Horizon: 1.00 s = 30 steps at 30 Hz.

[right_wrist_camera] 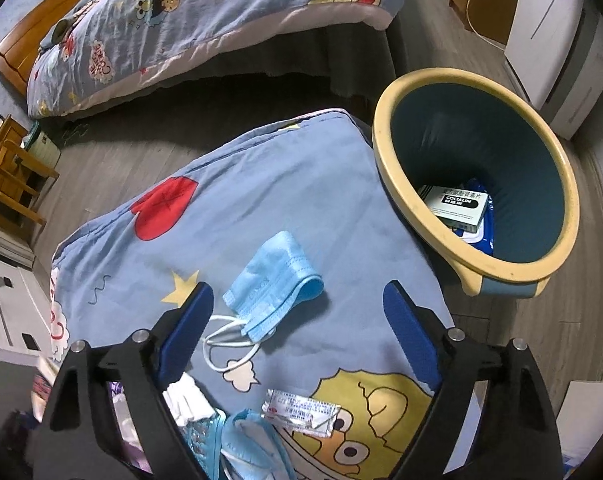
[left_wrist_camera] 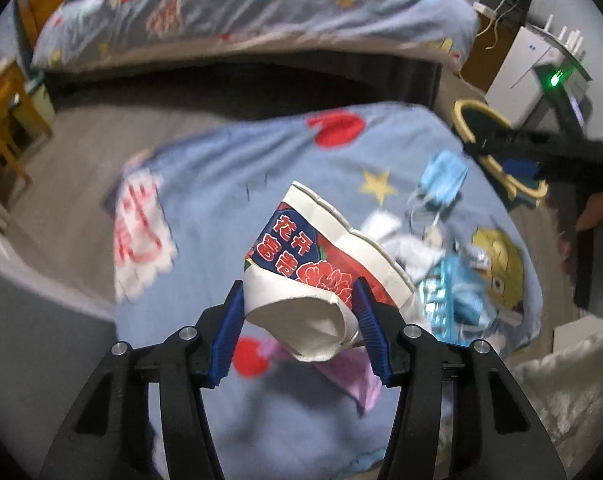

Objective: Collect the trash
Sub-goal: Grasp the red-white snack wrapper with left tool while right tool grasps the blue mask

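My left gripper (left_wrist_camera: 299, 300) is shut on a crushed paper cup (left_wrist_camera: 321, 276) with a red and navy flower print, held above the blue cartoon sheet (left_wrist_camera: 229, 168). My right gripper (right_wrist_camera: 301, 304) is open and empty above a folded blue face mask (right_wrist_camera: 271, 292); it also shows in the left wrist view (left_wrist_camera: 513, 168). The mask shows there too (left_wrist_camera: 441, 178). A small foil sachet (right_wrist_camera: 301, 410), a white tissue (right_wrist_camera: 187, 400) and another blue mask (right_wrist_camera: 253, 440) lie near my right fingers. The blue bin with a yellow rim (right_wrist_camera: 473, 176) stands to the right, holding a medicine box (right_wrist_camera: 455, 206).
A bed with the same blue sheet (right_wrist_camera: 205, 20) stands behind across a strip of wooden floor (right_wrist_camera: 113, 160). A wooden chair (right_wrist_camera: 9, 176) is at the left. A white appliance (right_wrist_camera: 557, 40) stands at the right. A pink wrapper (left_wrist_camera: 353, 376) lies under the cup.
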Available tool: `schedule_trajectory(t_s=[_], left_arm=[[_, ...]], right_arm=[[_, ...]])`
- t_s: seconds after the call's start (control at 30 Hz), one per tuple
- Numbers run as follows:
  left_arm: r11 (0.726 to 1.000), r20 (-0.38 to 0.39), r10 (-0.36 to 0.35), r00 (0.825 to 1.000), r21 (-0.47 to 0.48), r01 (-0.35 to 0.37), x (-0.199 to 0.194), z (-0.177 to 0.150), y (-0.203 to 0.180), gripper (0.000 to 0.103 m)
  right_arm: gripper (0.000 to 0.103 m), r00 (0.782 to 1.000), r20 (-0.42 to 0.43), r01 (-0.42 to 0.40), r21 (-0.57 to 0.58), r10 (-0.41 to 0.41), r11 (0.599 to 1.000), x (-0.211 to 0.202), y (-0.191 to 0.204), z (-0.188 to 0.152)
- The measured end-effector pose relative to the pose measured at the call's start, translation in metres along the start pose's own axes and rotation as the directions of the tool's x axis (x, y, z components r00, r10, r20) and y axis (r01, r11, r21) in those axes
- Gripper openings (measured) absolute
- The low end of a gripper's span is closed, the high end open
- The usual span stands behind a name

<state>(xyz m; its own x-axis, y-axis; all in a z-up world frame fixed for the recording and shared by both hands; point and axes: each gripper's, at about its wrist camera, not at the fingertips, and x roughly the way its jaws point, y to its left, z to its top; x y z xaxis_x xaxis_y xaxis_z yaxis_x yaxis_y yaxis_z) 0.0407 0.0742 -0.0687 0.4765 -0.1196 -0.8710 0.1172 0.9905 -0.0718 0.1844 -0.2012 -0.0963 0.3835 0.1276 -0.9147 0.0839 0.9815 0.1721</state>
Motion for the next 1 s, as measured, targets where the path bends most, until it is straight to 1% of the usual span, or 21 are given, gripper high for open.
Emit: schedule_trajectory(t_s=[0.13,0.23,0.3,0.33,0.4,0.5,0.53,0.63,0.7,0.8,0.9,1.0], left_arm=[[1.000,0.024,0.009,1.000,0.026,-0.010,-0.005,0.030,0.004,0.055],[0.997,0.041,0.037,0.998,0.065,-0.039,-0.002,0.052,0.004,0.055],[0.996,0.044,0.045,0.998,0.081,-0.048,0.004,0.060,0.006,0.055],[0.995,0.046,0.050,0.998,0.087,-0.054,0.007,0.062,0.007,0.055],[0.995,0.044,0.050,0.998,0.083,-0.054,0.016,0.064,0.010,0.055],[0.999,0.014,0.008,1.000,0.038,-0.009,0.030,0.065,0.015,0.055],[0.999,0.014,0.007,1.000,0.042,-0.008,0.032,0.067,0.014,0.055],[0.998,0.012,0.004,1.000,0.055,-0.005,0.036,0.069,0.013,0.055],[0.999,0.005,-0.014,1.000,0.038,0.014,0.039,0.071,0.015,0.055],[0.999,0.006,-0.020,1.000,0.039,0.020,0.039,0.071,0.012,0.055],[0.999,0.014,-0.020,1.000,0.044,0.020,0.035,0.070,0.011,0.055],[0.999,0.020,-0.017,1.000,0.040,0.016,0.034,0.070,0.012,0.055]], right_arm=[[0.080,1.000,-0.005,0.002,-0.006,-0.002,1.000,0.007,-0.001,0.004],[0.078,1.000,-0.013,0.004,-0.013,-0.004,1.000,0.013,-0.002,0.007],[0.074,1.000,-0.013,0.003,-0.025,-0.003,1.000,0.017,-0.002,0.009],[0.073,1.000,-0.016,0.007,-0.039,-0.007,0.999,0.020,-0.002,0.010],[0.068,1.000,-0.023,0.012,-0.060,-0.013,0.998,0.026,-0.001,0.010],[0.062,0.999,-0.040,0.005,-0.091,-0.008,0.996,0.037,0.000,0.010],[0.060,0.999,-0.044,0.005,-0.103,-0.010,0.995,0.039,0.000,0.010],[0.048,0.998,-0.065,0.004,-0.140,-0.013,0.990,0.047,0.004,0.007],[0.033,0.997,-0.081,-0.011,-0.145,-0.001,0.989,0.050,0.006,0.006],[0.023,0.997,-0.078,-0.023,-0.158,0.011,0.987,0.047,0.010,0.005],[0.020,0.998,-0.064,-0.035,-0.161,0.025,0.986,0.041,0.012,0.007],[0.019,0.999,-0.043,-0.037,-0.177,0.030,0.984,0.030,0.017,0.007]])
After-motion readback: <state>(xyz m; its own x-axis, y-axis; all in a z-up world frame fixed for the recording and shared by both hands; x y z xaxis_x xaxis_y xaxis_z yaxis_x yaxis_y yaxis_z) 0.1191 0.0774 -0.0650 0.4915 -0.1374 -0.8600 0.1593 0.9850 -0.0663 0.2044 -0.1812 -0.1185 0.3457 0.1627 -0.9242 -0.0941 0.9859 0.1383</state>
